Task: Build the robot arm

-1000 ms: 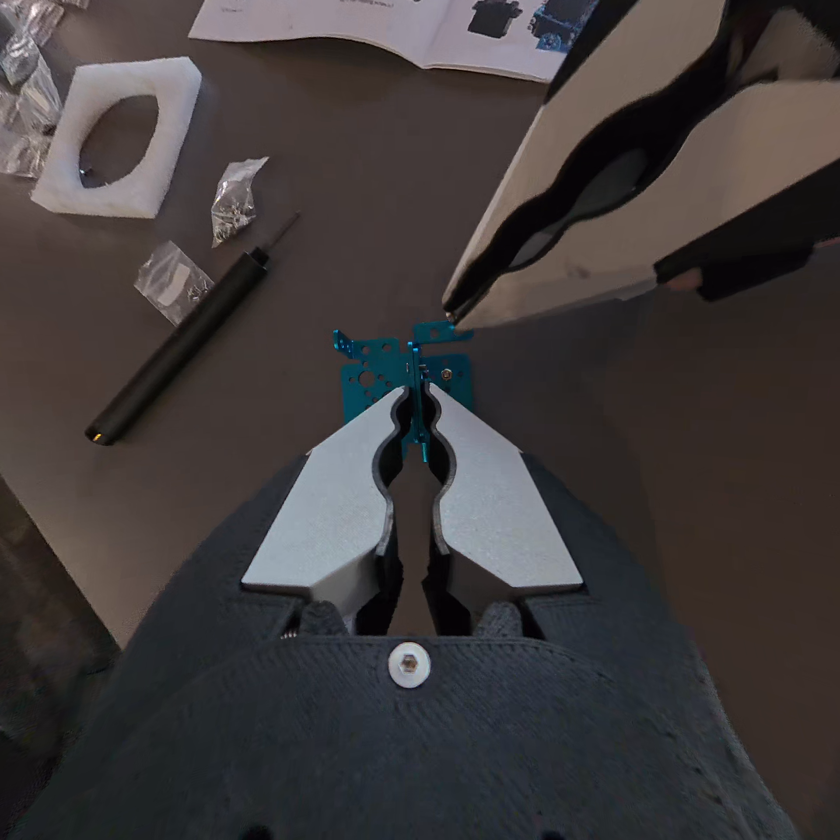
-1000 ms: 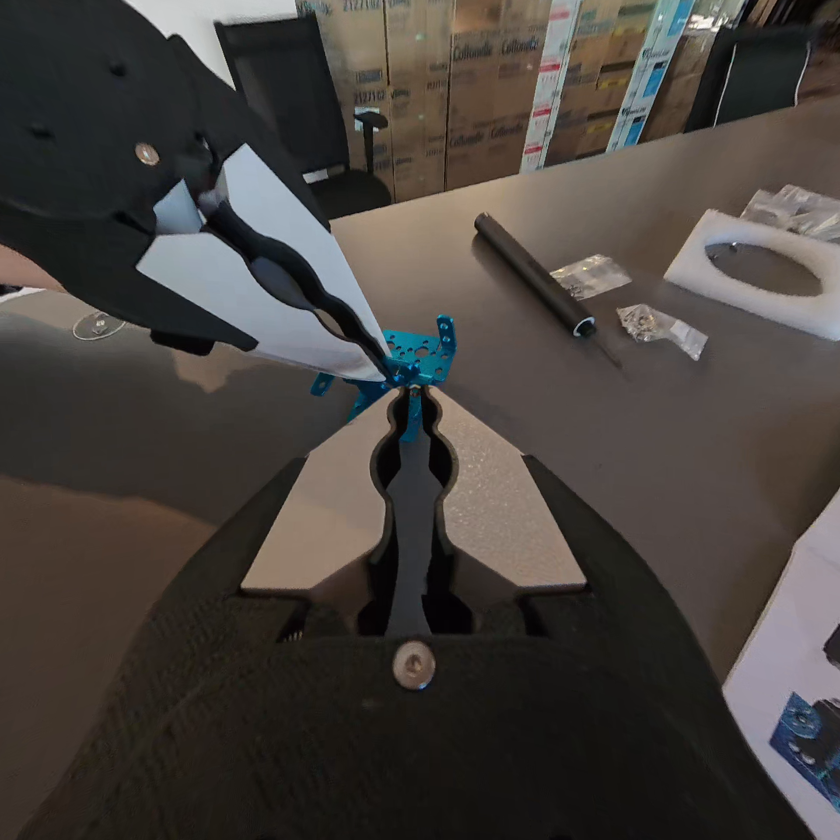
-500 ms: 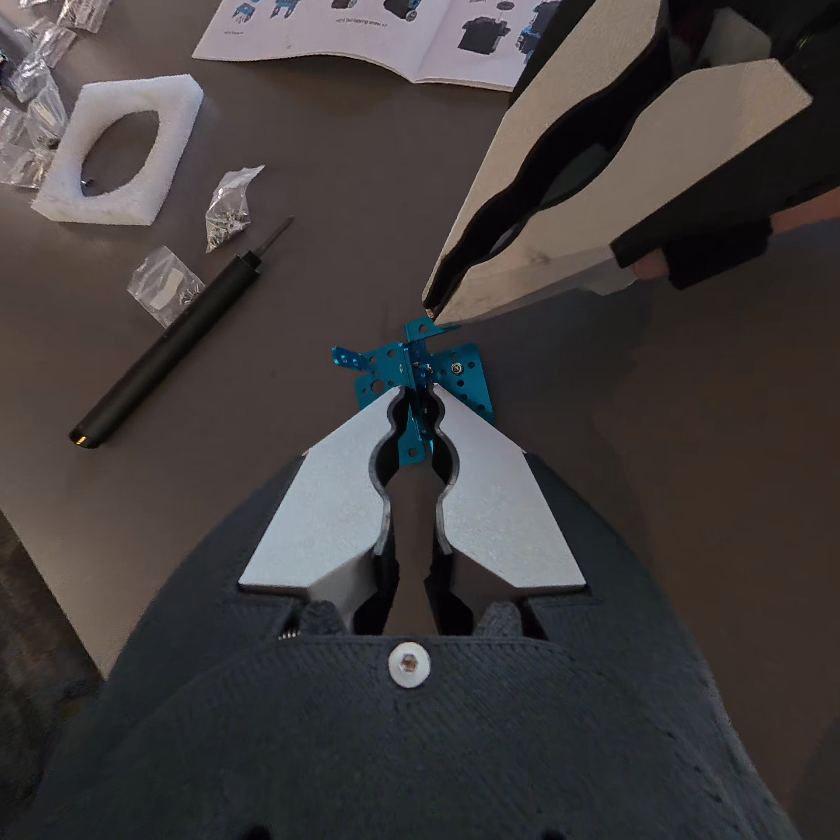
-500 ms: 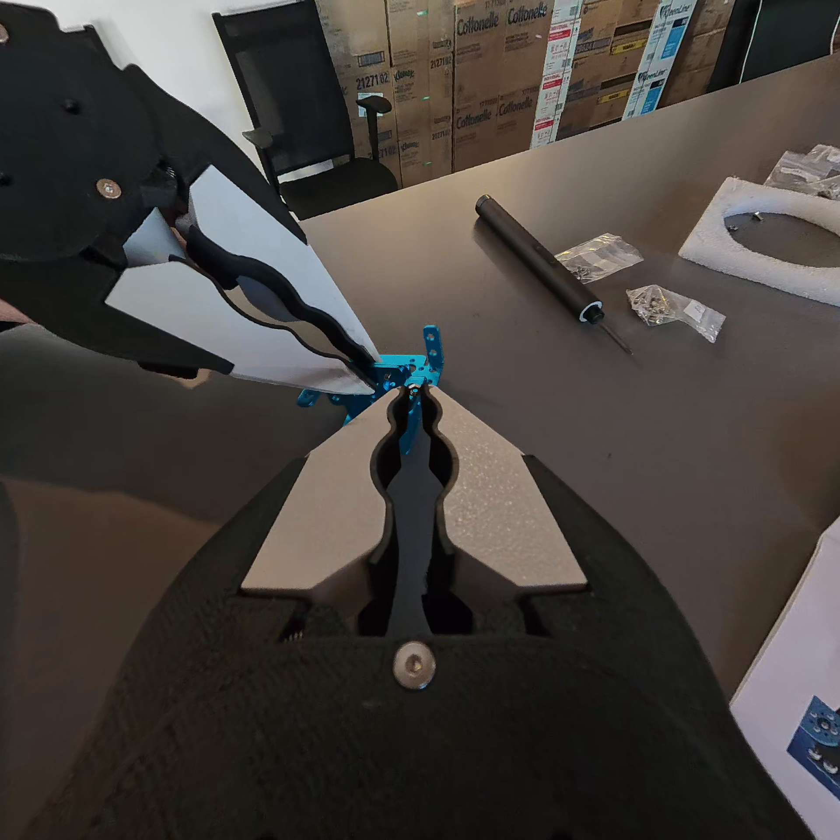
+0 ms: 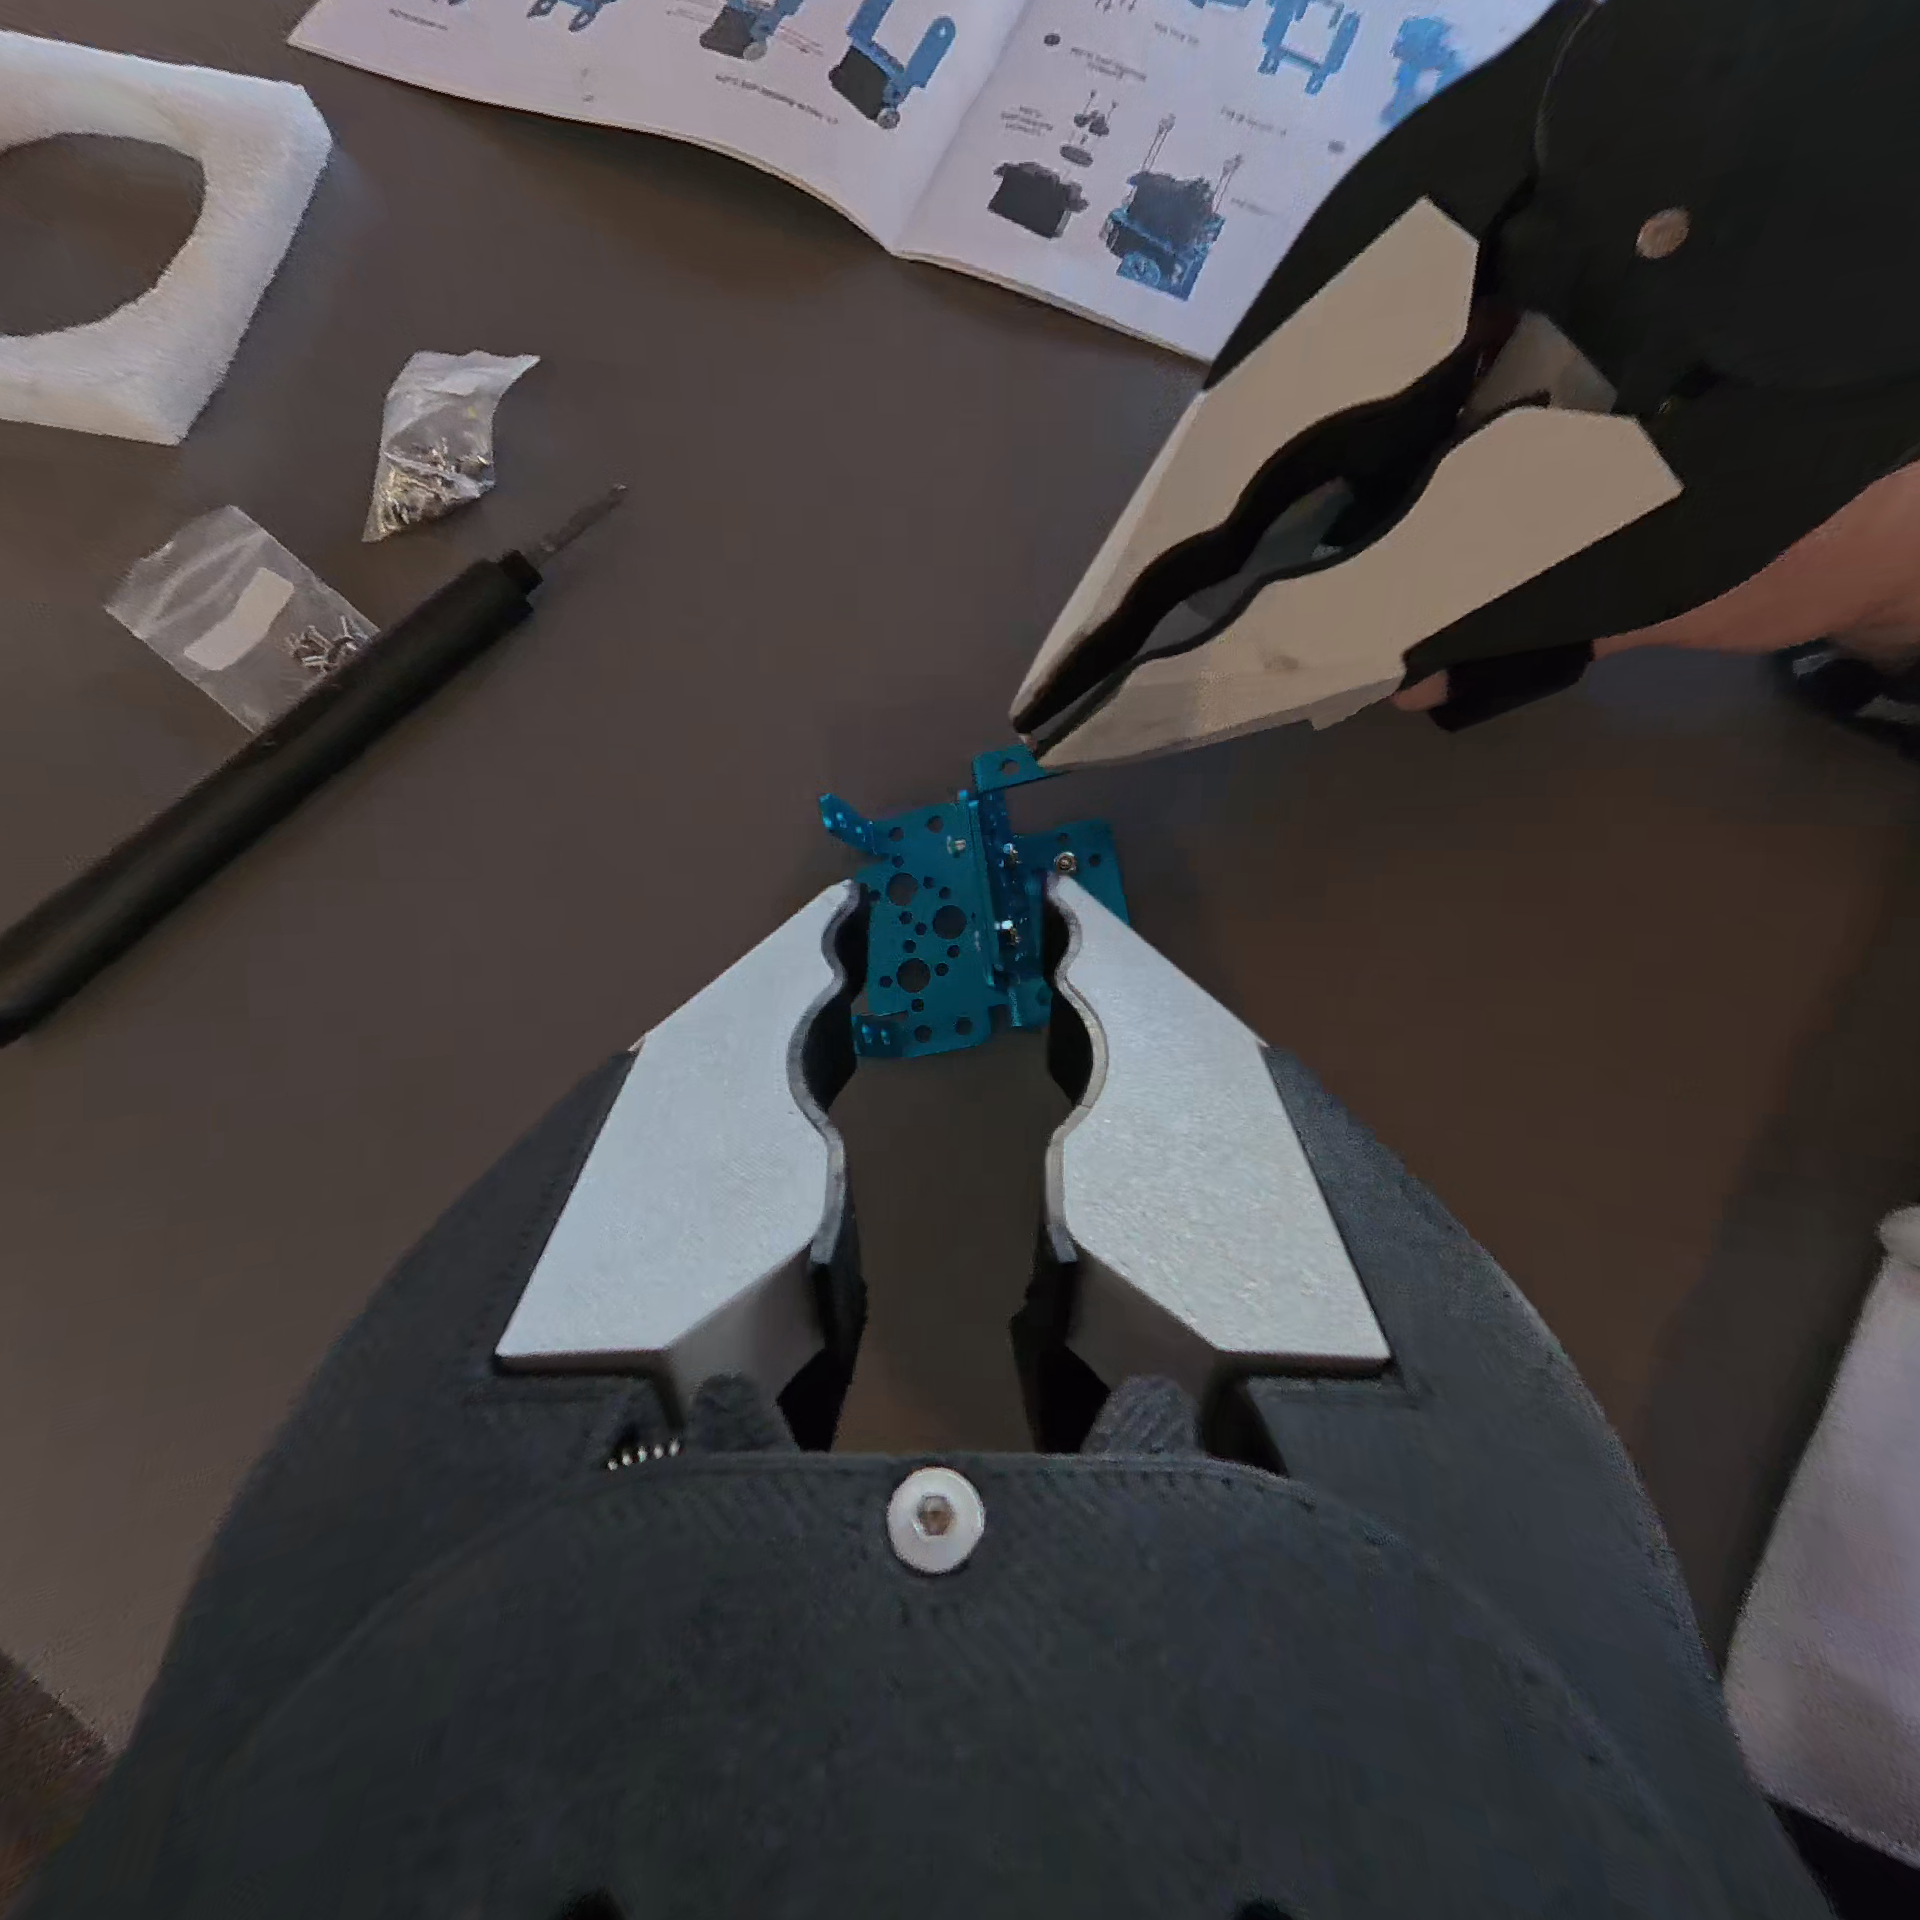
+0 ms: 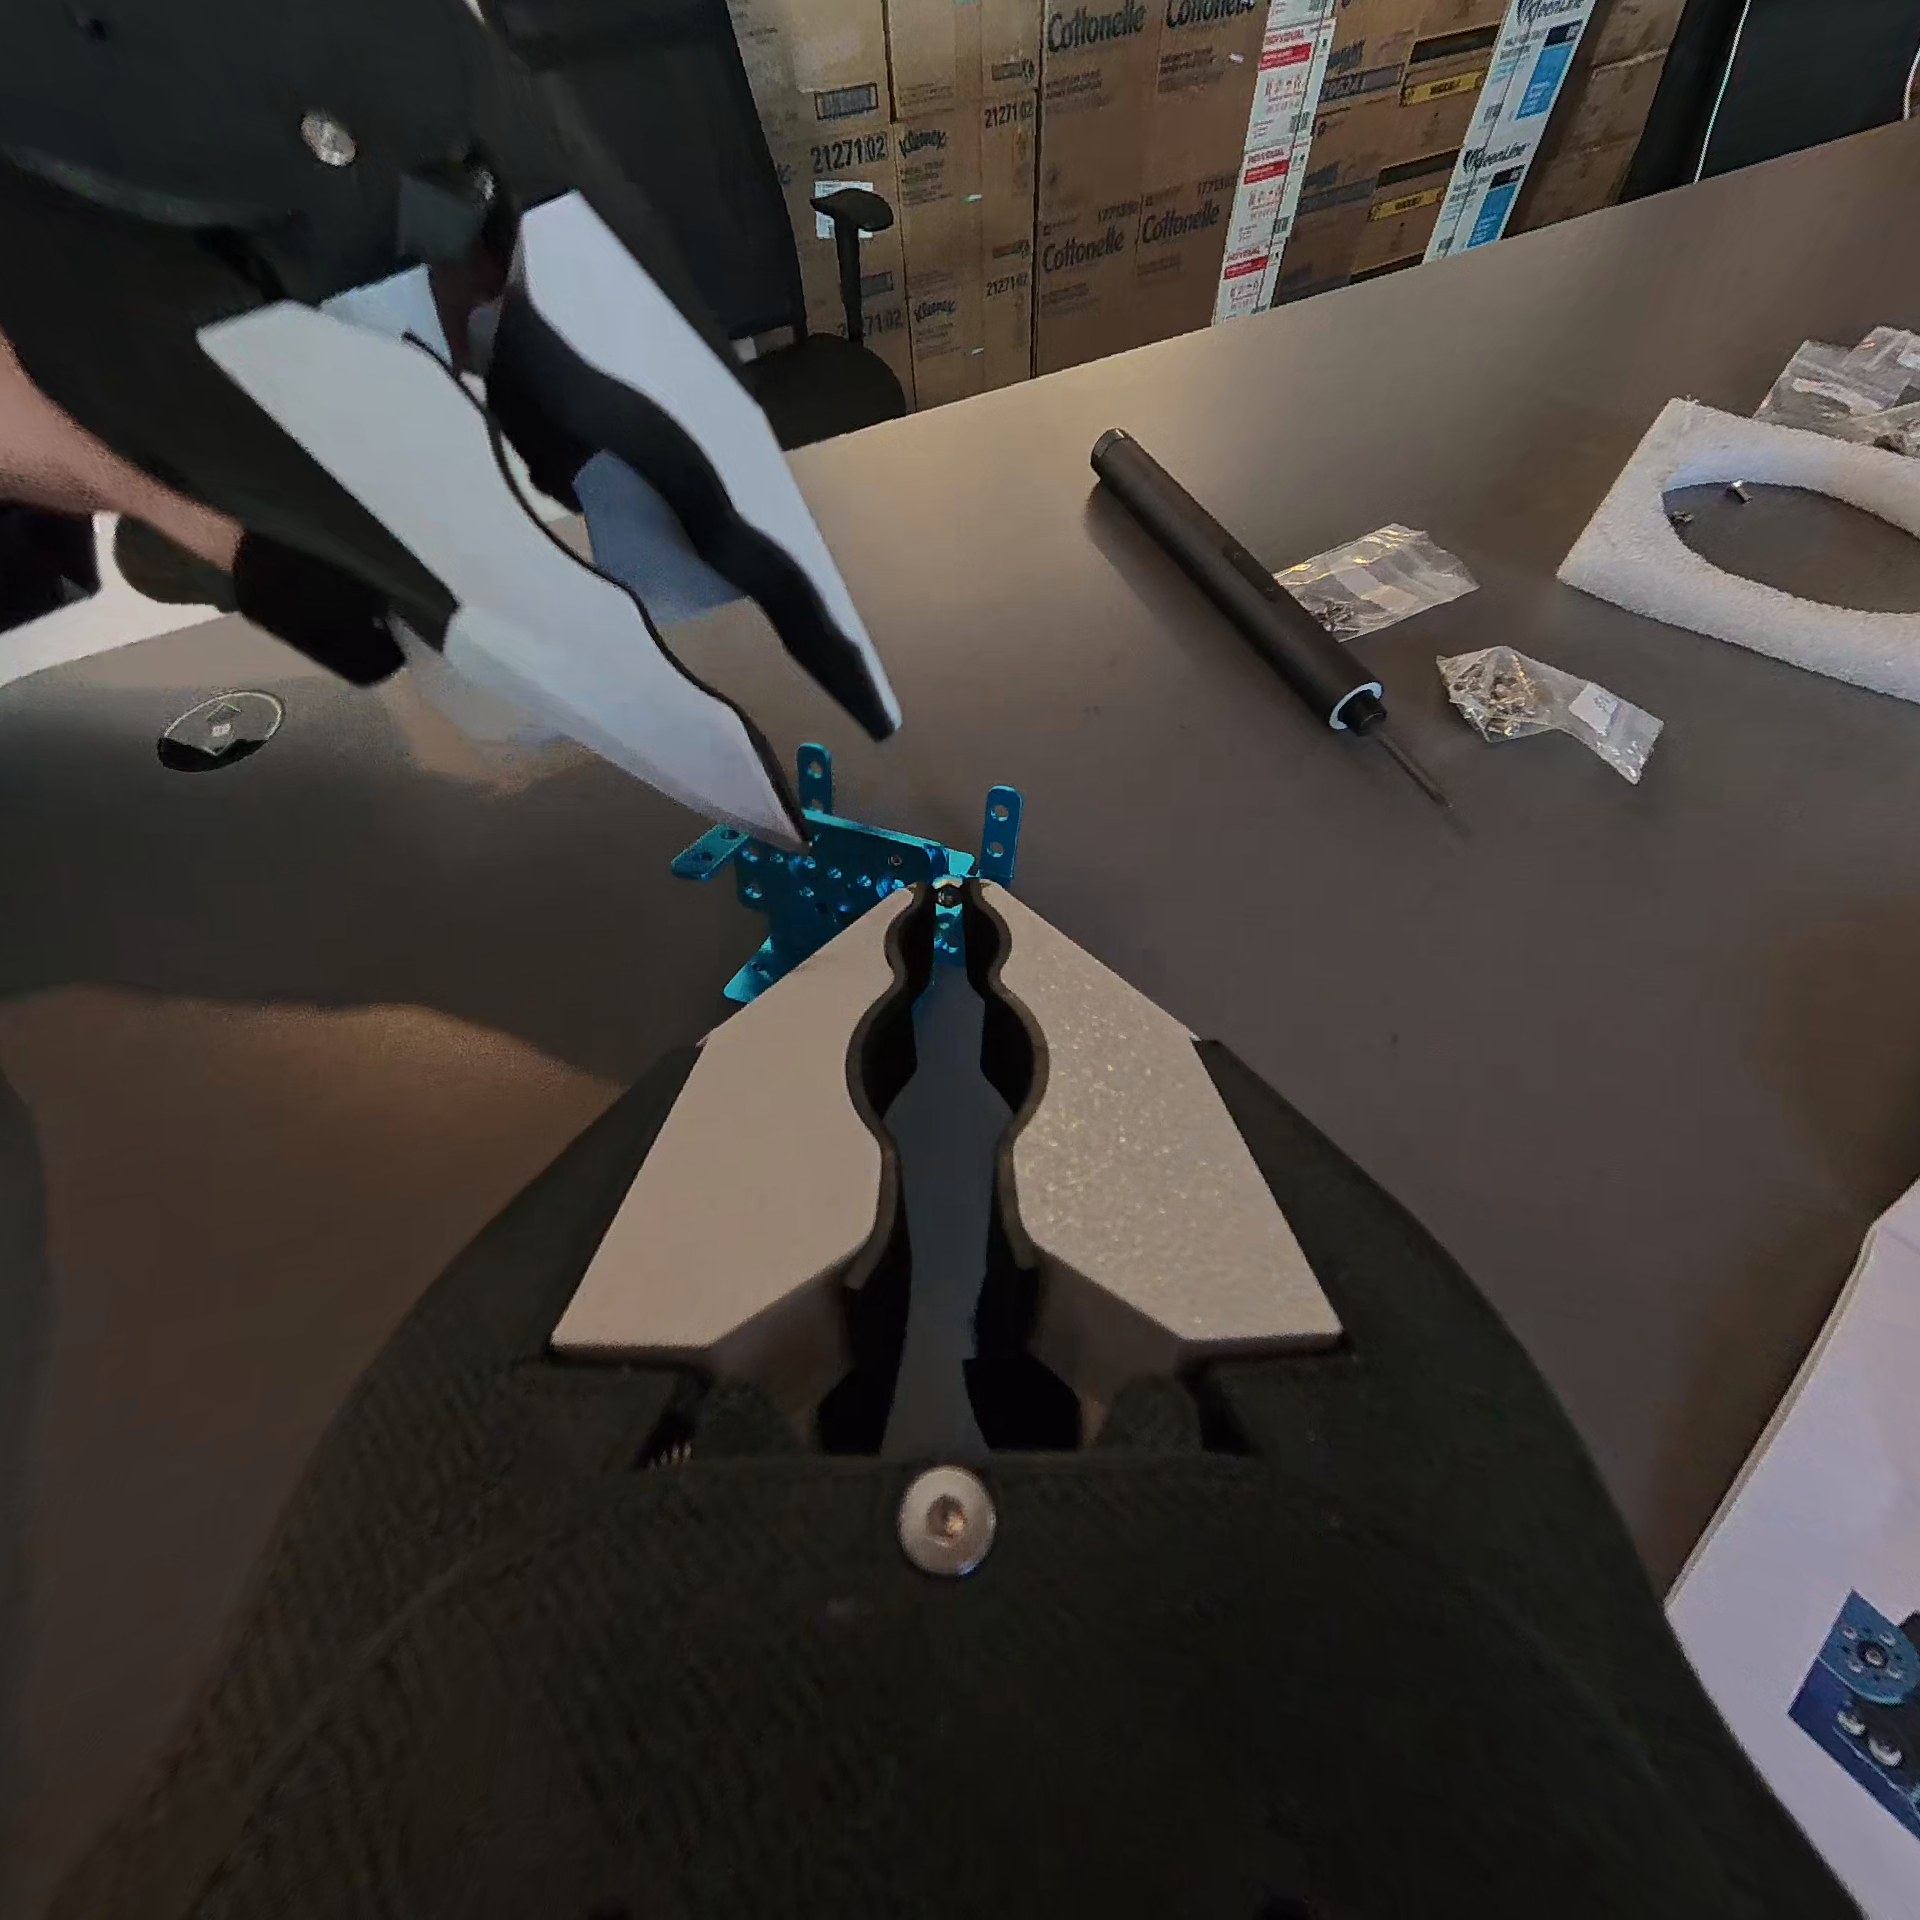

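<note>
A blue metal bracket assembly (image 5: 914, 935) with many holes lies on the dark table (image 5: 1455, 1039). My left gripper (image 5: 951, 899) is open, one finger on each side of the bracket. My right gripper (image 5: 1029, 740) comes in from the upper right, shut on an upright tab at the bracket's far edge. In the right wrist view my right gripper (image 6: 943, 888) pinches the bracket (image 6: 821, 883) at its tips. There the left gripper (image 6: 842, 784) comes in from the upper left, jaws apart, its lower fingertip touching the bracket.
A black screwdriver (image 5: 260, 769) lies left of the bracket, with two small bags of screws (image 5: 436, 447) and a white foam frame (image 5: 260, 239) beyond it. An open instruction booklet (image 5: 831, 135) lies at the back. A white box (image 6: 1818, 1507) stands at the right. Cardboard boxes (image 6: 1143, 187) stand past the table. Only a small space, under 4 cm, lies between the two pairs of fingers. The black screwdriver (image 5: 260, 769) is about 15 centimetres from both grippers' fingertips. The right camera catches it too, in the right wrist view (image 6: 1218, 551).
My left gripper was shut on the blue bracket and has opened. The bracket has tipped from on edge to lie flatter. My right gripper still pinches its tab.
</note>
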The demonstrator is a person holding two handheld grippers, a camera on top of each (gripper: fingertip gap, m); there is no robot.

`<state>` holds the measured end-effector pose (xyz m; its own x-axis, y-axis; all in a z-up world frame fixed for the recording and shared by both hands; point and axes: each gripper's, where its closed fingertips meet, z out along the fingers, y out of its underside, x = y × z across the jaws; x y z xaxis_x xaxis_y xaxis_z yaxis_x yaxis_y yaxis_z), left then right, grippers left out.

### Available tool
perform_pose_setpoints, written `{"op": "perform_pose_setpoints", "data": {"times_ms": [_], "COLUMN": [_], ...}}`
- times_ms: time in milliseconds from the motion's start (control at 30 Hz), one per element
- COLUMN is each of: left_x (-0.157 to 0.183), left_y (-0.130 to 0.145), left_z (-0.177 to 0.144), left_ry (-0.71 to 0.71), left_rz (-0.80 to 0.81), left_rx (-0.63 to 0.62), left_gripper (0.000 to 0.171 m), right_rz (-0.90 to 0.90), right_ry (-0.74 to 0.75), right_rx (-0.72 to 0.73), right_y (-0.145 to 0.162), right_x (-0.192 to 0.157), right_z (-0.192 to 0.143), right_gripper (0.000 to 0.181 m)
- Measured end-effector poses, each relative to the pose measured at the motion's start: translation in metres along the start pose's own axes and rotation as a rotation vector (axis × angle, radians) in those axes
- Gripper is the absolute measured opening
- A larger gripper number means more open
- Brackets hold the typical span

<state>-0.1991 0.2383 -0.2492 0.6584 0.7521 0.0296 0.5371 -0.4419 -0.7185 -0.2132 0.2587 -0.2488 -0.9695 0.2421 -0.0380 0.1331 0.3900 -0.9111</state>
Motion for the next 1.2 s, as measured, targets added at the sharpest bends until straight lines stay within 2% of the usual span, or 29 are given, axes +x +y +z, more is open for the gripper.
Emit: {"op": "perform_pose_setpoints", "data": {"times_ms": [133, 233, 300, 367, 567, 800, 833, 867, 1033, 1133, 1200], "left_x": [0.003, 0.005, 0.008, 0.005, 0.012, 0.012, 0.015, 0.021, 0.026, 0.026, 0.026], "left_y": [-0.005, -0.001, -0.001, -0.003, 0.002, 0.002, 0.003, 0.005, 0.01, 0.008, 0.006], "left_z": [-0.003, 0.004, 0.007, 0.01, 0.013, 0.019, 0.019, 0.017, 0.019, 0.02, 0.019], "left_ry": [0.204, 0.344, 0.402, 0.388, 0.413, 0.379, 0.389, 0.428, 0.446, 0.448, 0.446], "left_rz": [-0.073, -0.118, -0.133, -0.113, -0.068, -0.024, -0.017, -0.006, -0.021, -0.033, -0.026], "left_rx": [-0.032, -0.101, -0.126, -0.121, -0.165, -0.125, -0.123, -0.126, -0.14, -0.115, -0.092], "left_gripper": [0.042, 0.05, 0.049, 0.042, 0.036, 0.007, 0.008, 0.028, 0.019, 0.007, 0.006], "right_rz": [-0.001, -0.018, -0.023, -0.017, -0.018, -0.016, -0.019, -0.024, -0.044, -0.047, -0.046], "right_ry": [0.001, 0.008, 0.011, 0.008, 0.008, 0.008, 0.006, 0.005, -0.001, -0.003, 0.0], "right_rx": [0.0, -0.001, -0.001, -0.001, -0.001, -0.007, -0.011, -0.013, -0.014, -0.012, -0.016], "right_y": [0.0, 0.0, 0.0, 0.0, 0.0, 0.0, 0.001, 0.001, 0.001, 0.001, 0.002], "right_x": [0.0, 0.0, 0.0, 0.0, 0.0, 0.001, 0.0, 0.0, -0.003, -0.003, -0.003], "right_z": [0.0, 0.0, 0.0, 0.0, 0.0, 0.001, 0.001, 0.002, 0.002, 0.001, 0.001], "right_gripper": [0.005, 0.005, 0.005, 0.005, 0.005, 0.005, 0.005, 0.004, 0.005, 0.005, 0.005]}}
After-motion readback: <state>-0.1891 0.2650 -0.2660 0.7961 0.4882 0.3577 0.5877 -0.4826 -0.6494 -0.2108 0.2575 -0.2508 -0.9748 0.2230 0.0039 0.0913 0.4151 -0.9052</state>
